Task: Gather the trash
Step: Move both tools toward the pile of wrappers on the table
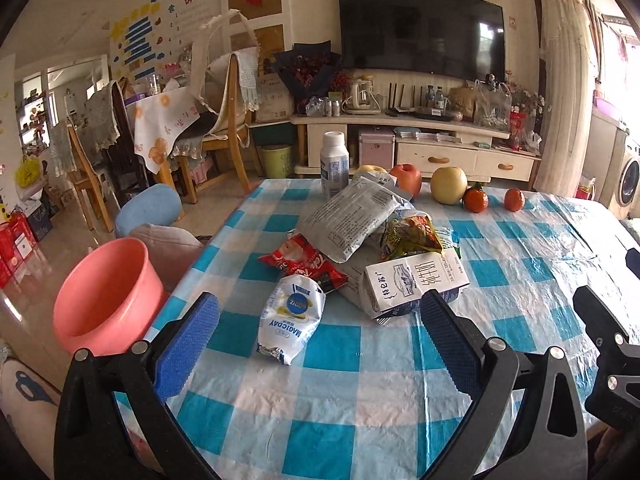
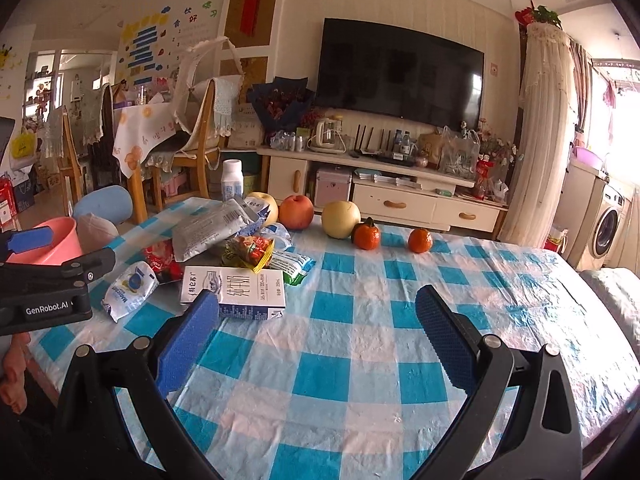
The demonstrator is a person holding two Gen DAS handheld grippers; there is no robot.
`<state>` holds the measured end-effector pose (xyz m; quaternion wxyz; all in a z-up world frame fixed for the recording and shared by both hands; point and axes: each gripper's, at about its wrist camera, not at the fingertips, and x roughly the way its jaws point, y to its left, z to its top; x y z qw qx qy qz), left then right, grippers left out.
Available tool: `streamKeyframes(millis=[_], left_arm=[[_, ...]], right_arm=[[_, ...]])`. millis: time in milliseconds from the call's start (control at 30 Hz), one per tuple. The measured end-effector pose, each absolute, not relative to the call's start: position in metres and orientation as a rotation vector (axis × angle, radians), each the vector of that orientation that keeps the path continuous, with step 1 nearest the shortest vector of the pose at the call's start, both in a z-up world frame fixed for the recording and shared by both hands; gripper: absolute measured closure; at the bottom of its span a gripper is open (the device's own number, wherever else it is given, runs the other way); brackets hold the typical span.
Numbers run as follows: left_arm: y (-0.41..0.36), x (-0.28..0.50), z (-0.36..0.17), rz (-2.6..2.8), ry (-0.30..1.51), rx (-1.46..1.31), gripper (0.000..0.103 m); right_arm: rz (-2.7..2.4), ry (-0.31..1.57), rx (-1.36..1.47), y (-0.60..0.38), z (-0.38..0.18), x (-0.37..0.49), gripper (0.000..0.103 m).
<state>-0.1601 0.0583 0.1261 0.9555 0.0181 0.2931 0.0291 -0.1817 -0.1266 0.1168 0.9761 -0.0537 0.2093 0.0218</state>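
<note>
Pink basin (image 1: 102,300) sitting off the tabletop's left edge, empty side showing. Left gripper (image 1: 320,316) hovering over the checked tabletop (image 1: 360,392), fingers (image 1: 188,344) spread wide, gripping nothing. Trash lying in a heap ahead of it: white Magicday wrapper (image 1: 290,316) nearest, red wrapper (image 1: 304,264) behind, grey pouch (image 1: 352,220) resting on top, milk carton (image 1: 416,280) lying on its side at the right. White bottle (image 1: 335,164) standing upright beyond. Fruit lining the far edge. Right gripper (image 2: 318,320) hanging over bare cloth right of the heap, fingers (image 2: 444,344) likewise apart and empty.
</note>
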Motion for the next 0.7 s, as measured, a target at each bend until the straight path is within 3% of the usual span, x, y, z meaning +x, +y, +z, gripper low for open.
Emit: streamKeyframes(millis=[700], left_arm=[[0.086,-0.194,0.134,0.108,0.559,0.016,0.004]], right_arm=[[0.098,0.313,-0.118,-0.110,0.122,-0.225,0.004]])
